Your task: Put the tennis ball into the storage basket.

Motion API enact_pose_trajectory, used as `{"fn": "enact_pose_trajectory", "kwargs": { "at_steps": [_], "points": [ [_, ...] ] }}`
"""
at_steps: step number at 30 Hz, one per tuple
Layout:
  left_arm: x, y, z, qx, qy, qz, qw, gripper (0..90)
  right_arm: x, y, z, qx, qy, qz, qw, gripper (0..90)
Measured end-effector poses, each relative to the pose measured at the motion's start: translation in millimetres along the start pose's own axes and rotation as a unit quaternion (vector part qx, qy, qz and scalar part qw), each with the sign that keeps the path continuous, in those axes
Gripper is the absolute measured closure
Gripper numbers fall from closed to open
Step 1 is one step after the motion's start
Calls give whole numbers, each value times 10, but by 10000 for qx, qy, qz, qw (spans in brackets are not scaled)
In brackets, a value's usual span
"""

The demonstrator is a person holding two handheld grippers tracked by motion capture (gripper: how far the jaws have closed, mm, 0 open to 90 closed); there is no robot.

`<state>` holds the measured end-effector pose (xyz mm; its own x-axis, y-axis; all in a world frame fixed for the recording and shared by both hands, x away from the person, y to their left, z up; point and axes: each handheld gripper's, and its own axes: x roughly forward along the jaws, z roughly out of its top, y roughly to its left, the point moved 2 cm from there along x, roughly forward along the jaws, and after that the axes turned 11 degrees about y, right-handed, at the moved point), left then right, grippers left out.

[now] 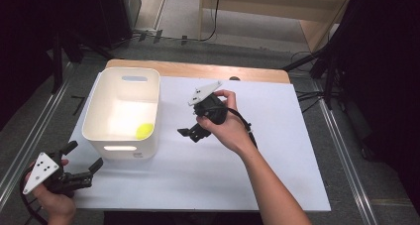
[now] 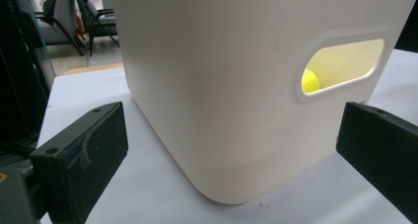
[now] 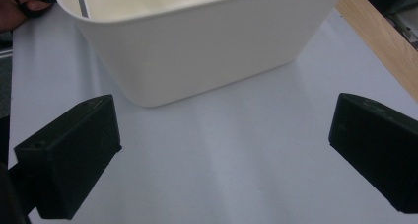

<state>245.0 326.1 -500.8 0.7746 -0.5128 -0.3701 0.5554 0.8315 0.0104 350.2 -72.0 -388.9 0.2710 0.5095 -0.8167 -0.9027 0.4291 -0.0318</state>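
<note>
- A white bin [image 1: 99, 121] with rounded corners and slot handles stands on the left part of the white bench [image 1: 208, 160], its open top facing up.
- A small yellow ball [image 1: 145, 131] lies inside the bin, on its floor near the corner nearest the person and toward the bench's middle.
- In the left gripper view the ball [image 2: 309, 81] shows as a yellow patch through the bin's [image 2: 217, 86] handle slot.
- The left gripper [image 1: 83, 159] is held in the person's left hand [image 1: 54, 197] at the bench's near left corner, just beside the bin's near wall and pointing at it.
- Its jaws stand wide apart with nothing between them; in its own view the bin's corner fills the gap farther off, not touched.
- The right gripper [image 1: 190, 134] is held in the right hand [image 1: 225, 123] over the middle of the bench, to the right of the bin and aimed toward it.
- Its jaws are also spread wide and hold nothing; in the right gripper view bare bench [image 3: 222, 155] lies between them, with the bin's side wall [image 3: 197, 51] beyond.
- A wooden strip [image 1: 198, 69] runs along the bench's far edge.
</note>
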Motion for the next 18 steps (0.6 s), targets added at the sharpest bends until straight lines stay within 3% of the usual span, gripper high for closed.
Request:
{"fn": "enact_pose_trajectory", "kwargs": {
  "at_steps": [18],
  "points": [
    [0, -2, 0, 7, 14, 11, 10000, 0, -98, -175, -710, 689, -288, -198, 9970, 0]
  ]
}}
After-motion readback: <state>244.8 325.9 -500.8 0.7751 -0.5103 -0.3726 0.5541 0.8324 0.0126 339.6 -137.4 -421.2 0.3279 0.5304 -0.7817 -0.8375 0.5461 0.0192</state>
